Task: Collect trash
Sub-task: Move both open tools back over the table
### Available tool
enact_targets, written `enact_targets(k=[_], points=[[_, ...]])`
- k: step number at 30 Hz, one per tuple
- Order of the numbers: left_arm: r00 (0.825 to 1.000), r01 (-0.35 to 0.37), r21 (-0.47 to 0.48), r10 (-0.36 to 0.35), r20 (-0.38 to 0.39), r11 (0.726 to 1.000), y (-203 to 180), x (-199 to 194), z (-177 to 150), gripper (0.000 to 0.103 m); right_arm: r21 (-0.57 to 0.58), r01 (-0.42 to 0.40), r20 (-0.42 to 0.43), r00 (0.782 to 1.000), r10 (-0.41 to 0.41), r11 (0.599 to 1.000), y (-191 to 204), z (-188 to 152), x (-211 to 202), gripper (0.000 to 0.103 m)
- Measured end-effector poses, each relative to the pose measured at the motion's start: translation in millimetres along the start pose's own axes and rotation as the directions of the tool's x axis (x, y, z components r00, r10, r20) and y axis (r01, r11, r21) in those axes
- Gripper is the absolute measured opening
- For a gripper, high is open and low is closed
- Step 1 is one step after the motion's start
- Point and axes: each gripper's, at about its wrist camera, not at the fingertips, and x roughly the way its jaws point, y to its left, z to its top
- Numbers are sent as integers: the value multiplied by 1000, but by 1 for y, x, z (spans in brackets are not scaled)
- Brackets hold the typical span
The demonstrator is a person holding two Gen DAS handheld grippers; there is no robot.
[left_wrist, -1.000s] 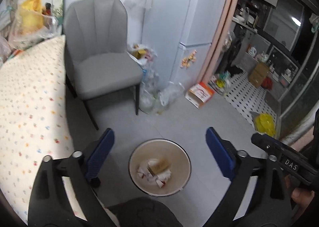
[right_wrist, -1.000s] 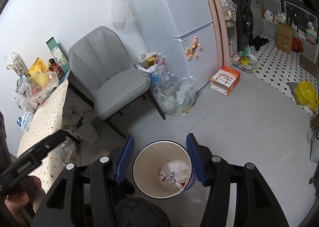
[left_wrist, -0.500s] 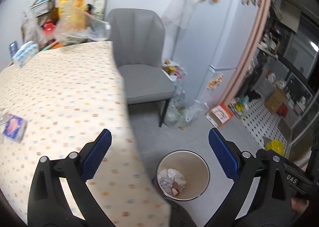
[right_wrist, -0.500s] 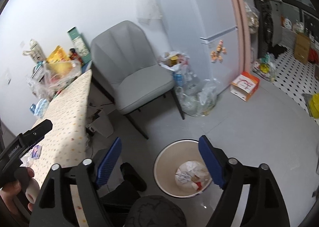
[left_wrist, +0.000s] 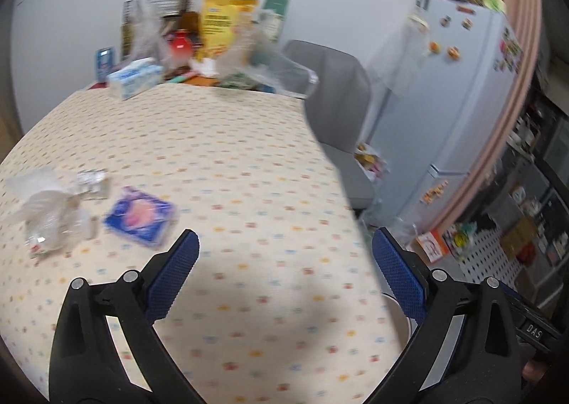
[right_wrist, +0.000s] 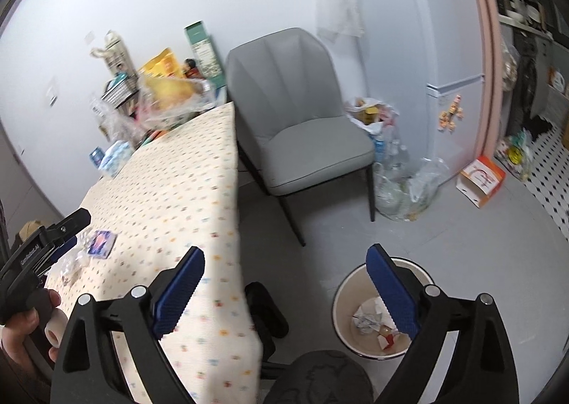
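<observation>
My left gripper (left_wrist: 284, 262) is open and empty above the dotted tablecloth (left_wrist: 231, 173). A blue and pink wrapper (left_wrist: 140, 217) lies ahead and to the left of it, beside crumpled clear plastic (left_wrist: 49, 215) and a small foil piece (left_wrist: 90, 183). My right gripper (right_wrist: 284, 279) is open and empty, held over the table's edge and the floor. The round bin (right_wrist: 377, 315) with crumpled paper in it stands on the floor by its right finger. The left gripper (right_wrist: 39, 254) shows at the left of the right wrist view, near the wrapper (right_wrist: 101, 244).
A grey chair (right_wrist: 302, 127) stands at the table's far end. Bags, boxes and a tissue pack (left_wrist: 135, 79) crowd the table's back. A white fridge (left_wrist: 444, 102), plastic bags (right_wrist: 402, 183) and an orange box (right_wrist: 482, 180) are on the floor side.
Both grippers have swung left from the bin toward the table. The left one now looks across the tablecloth at the wrapper and plastic. The right one's jaws have opened wider.
</observation>
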Motion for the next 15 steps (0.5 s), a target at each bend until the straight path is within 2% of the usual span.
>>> enact_targets(k=[11,15], points=[[995,-86,-111,91,50,990,90,-34,5,97,-104,-75,-38,997,72,992,78,-3,17,90],[986,-133,-167,148,79,977,126,-50,5,97,-141,-108,-56,993,101,984,105,-8,23,91]])
